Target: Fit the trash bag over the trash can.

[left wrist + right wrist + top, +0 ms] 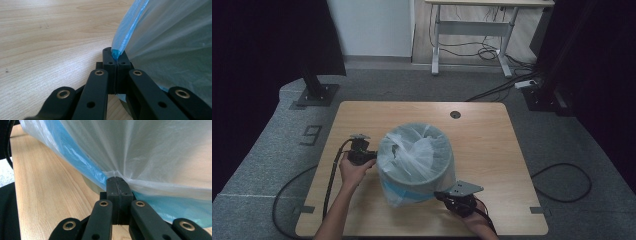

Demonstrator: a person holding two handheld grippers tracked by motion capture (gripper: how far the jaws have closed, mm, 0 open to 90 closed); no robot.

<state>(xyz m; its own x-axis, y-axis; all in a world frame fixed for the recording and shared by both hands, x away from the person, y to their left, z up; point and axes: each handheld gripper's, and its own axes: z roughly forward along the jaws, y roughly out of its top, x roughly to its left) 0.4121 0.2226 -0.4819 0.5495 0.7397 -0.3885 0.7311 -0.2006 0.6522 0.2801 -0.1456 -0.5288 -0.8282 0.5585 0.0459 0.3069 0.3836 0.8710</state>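
Note:
A round grey bin (434,176) stands in the middle of the wooden table (492,145), lined with a thin blue-white plastic bag (409,152) that drapes over its rim and down its outside. My left gripper (373,157) sits at the bin's left side, jaws together, pinching the bag's blue edge (120,42). At the bin's front right my right gripper (438,195) is shut on a fold of the bag (130,157), with the film stretched taut from the jaw tips. Both grippers (117,58) (117,180) hold low near the tabletop.
A cable hole (455,114) lies at the table's far edge. Black stand bases (317,94) rest on the carpet at far left and far right. A white desk frame (472,35) with loose cables stands behind. Cables trail from both grippers off the table's near side.

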